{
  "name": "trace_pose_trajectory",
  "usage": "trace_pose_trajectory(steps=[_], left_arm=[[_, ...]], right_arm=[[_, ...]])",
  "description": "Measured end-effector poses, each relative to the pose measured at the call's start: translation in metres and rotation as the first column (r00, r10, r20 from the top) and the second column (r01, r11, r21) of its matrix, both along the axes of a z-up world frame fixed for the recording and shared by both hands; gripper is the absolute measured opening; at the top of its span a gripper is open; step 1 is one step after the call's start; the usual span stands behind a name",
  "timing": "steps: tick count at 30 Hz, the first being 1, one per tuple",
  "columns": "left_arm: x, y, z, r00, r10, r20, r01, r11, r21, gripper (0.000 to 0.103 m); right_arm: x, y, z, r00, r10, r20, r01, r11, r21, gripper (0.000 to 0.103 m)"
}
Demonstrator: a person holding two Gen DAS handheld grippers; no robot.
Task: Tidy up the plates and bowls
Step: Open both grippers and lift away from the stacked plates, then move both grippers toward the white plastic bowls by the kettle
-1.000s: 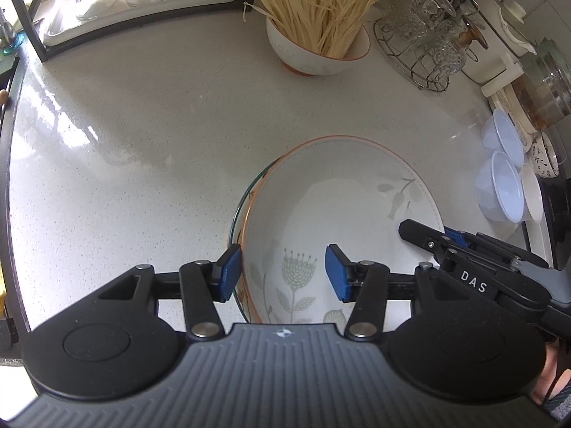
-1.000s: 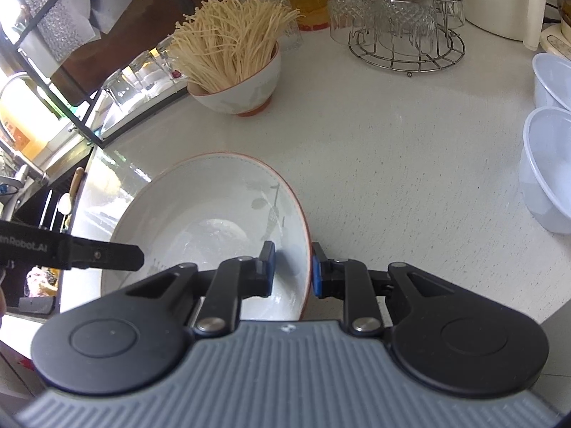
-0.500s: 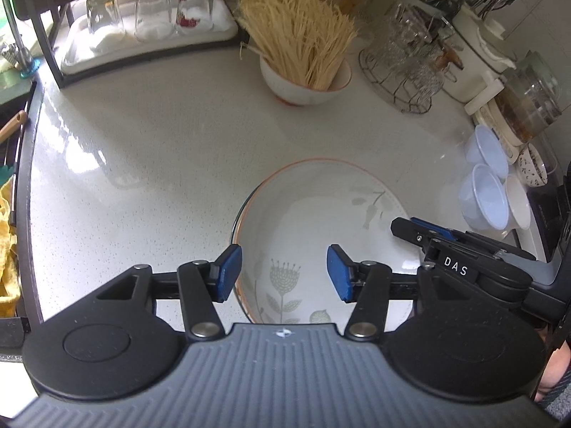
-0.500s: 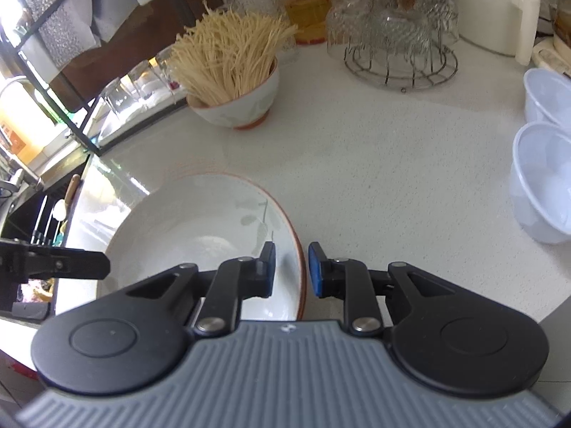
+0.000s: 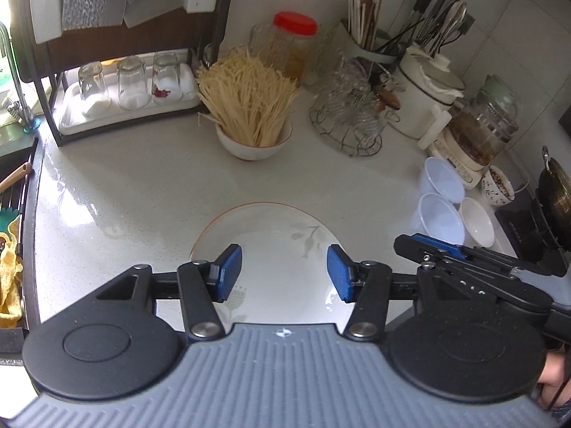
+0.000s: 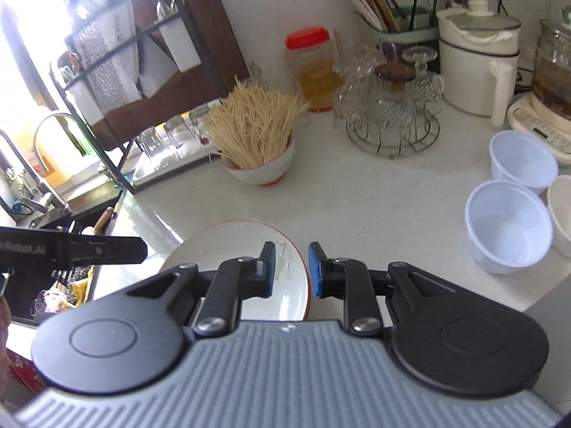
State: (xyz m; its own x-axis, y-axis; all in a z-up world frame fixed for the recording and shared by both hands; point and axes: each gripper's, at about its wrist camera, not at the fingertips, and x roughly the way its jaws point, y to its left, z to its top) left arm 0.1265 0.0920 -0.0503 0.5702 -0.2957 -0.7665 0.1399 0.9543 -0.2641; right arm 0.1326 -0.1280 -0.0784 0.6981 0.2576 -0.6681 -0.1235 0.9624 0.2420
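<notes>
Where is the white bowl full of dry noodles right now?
The white bowl of dry noodles stands at the back of the white counter, between the rack of upturned glasses on its left and the wire glass stand on its right.

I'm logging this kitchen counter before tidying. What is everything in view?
plate: one, white with an orange rim, front of the counter
noodle bowl: one, white, behind the plate
plastic bowls: two, translucent white, right side
white bowl: one, beside the plastic bowls
patterned bowl: one, dark-speckled, far right
glassware rack: one, wire, clear glass, at the back
jar: one, red lid, at the back
upturned glasses: three, clear, on the left tray
pot: one, white, back right
left gripper: open, above the plate
right gripper: pads apart, over the plate's rim
</notes>
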Motion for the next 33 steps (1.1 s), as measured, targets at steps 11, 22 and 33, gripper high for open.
trace_pose_trajectory(steps=[11,22,33], left_arm=[[-0.039,-0.013,0.031,0.994,-0.004,0.105,-0.002,0.998,0.056,0.059],[-0.065,-0.019,0.066,0.984,-0.010,0.180,0.011,1.000,-0.005,0.059],[-0.051,-0.051,0.080,0.971,-0.084,0.222,0.090,0.996,-0.017,0.059]], right_arm=[[-0.043,-0.021,0.051,0.989,0.030,0.142,-0.025,0.999,-0.038,0.024],[-0.064,-0.032,0.085,0.978,-0.003,0.209,-0.001,1.000,0.016,0.024],[-0.072,-0.054,0.098,0.970,-0.071,0.234,0.066,0.997,0.030,0.024]])
